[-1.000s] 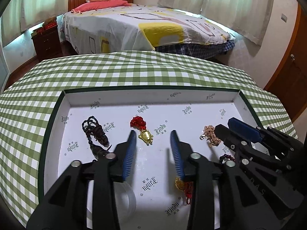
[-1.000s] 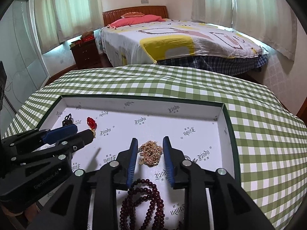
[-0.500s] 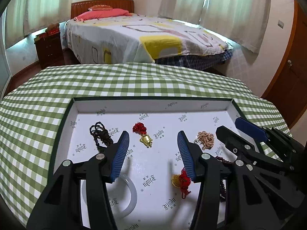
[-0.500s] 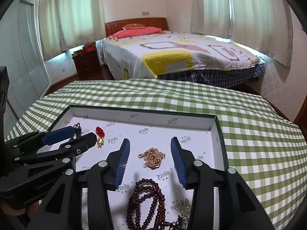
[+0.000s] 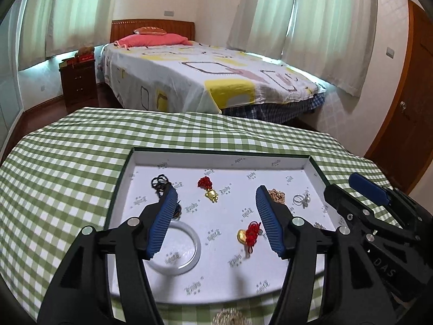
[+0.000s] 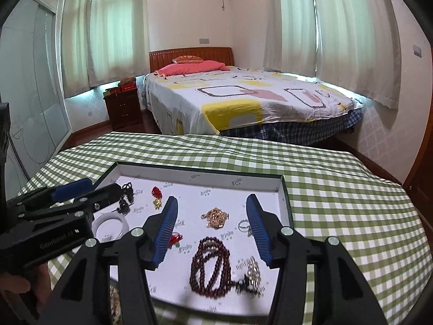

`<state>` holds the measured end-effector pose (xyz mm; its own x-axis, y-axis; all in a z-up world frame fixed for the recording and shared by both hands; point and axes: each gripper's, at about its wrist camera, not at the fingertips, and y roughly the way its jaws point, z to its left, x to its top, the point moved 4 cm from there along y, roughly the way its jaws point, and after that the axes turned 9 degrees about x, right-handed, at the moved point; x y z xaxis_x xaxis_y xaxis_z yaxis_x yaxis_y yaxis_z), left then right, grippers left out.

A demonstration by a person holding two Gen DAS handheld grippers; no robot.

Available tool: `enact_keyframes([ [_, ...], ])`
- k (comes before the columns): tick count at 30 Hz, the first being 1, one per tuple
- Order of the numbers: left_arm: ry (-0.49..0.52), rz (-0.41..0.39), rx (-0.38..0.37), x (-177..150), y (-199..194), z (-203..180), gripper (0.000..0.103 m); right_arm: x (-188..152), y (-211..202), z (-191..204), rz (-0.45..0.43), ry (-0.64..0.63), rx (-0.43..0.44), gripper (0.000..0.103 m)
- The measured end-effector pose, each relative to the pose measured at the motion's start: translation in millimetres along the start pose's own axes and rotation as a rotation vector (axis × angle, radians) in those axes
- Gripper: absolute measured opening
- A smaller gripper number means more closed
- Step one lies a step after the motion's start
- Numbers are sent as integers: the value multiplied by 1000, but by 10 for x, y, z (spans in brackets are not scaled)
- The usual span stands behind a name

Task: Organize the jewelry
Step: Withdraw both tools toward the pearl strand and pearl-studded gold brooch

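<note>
Hovering wide open and empty, both the left gripper [image 5: 216, 195] and right gripper [image 6: 211, 201] could snag the loose gold chain [image 6: 215, 217], center frame, dragging it into the red beads [image 6: 209, 266] below.

Tray [image 6: 284, 189]: white bangle [image 5: 194, 246] near-left; dark red beads [image 6: 211, 268] near-right; gold chain [image 6: 216, 216] centre-right; black cord [image 5: 159, 182] far-left.

light: bright daylight through curtains [image 5: 311, 27] | shadows: soft | edges: fisheye-bent, dark corners | focus: mostly sharp
</note>
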<state>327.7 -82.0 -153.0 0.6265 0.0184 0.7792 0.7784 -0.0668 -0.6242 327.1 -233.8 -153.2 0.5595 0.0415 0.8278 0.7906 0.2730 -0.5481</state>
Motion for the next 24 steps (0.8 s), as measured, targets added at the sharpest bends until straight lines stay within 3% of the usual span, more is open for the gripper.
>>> enact_keyframes([
  [13,-12,-51,27,-194,-544,144,70,-219,-409,96,-15,7,-21,56],
  [24,-14,-44,49,-637,-760,246,74,-631,-643,-16,7,34,-65,57],
])
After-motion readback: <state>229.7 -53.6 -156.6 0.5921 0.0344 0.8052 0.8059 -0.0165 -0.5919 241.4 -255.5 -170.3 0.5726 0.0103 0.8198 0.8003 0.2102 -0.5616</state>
